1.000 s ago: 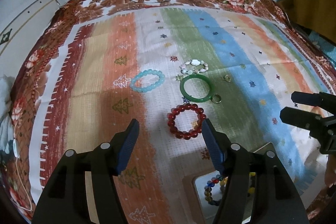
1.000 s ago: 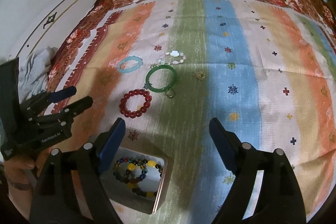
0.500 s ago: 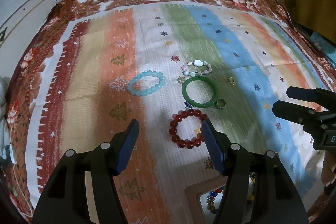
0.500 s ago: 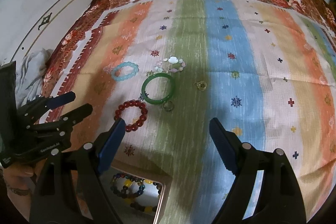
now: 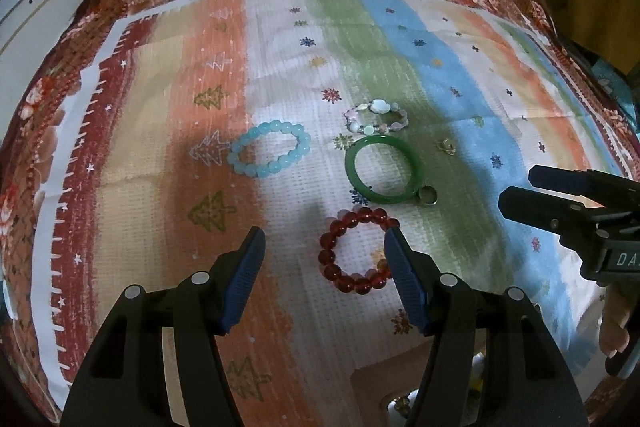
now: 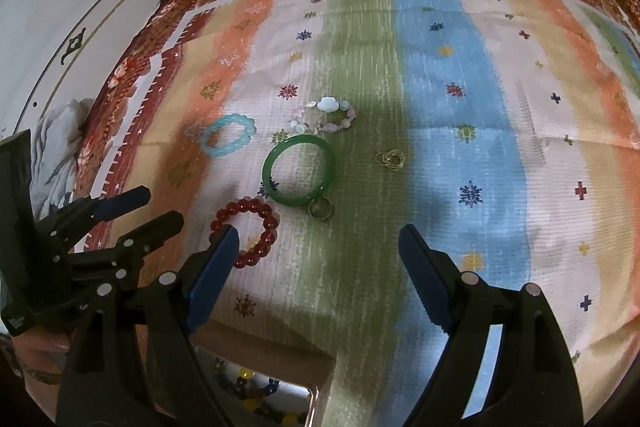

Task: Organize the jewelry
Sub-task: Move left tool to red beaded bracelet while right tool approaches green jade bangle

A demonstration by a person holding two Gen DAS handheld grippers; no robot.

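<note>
While both pairs of jaws stand apart with nothing between them, the jewelry lies spread on a striped, flower-bordered cloth (image 6: 440, 75) over the worktop. Furthest left is a pale blue bead bracelet (image 6: 228, 137), on the orange and white stripes. To its right, and nearer the cameras, a red bead bracelet (image 5: 356, 251) sits just ahead of the left gripper (image 5: 324, 255), whose right finger overlaps the bracelet's edge in the left wrist view; whether it touches cannot be told. Beyond that lies a green bangle (image 6: 298, 169), with a small metal ring (image 6: 320, 207) touching its near rim. Just behind the bangle is a bracelet of pale pink and white stones (image 6: 324, 115). Further right, apart from the rest, a small gold-coloured knot of rings (image 6: 391, 159) rests where the green stripe meets the blue. The right gripper (image 6: 318, 251) hangs over the green stripe, near the metal ring. At the bottom edge a shiny square tin (image 6: 316, 397) holds a bracelet of mixed dark, yellow and blue beads (image 6: 256, 397), partly hidden behind the fingers.
</note>
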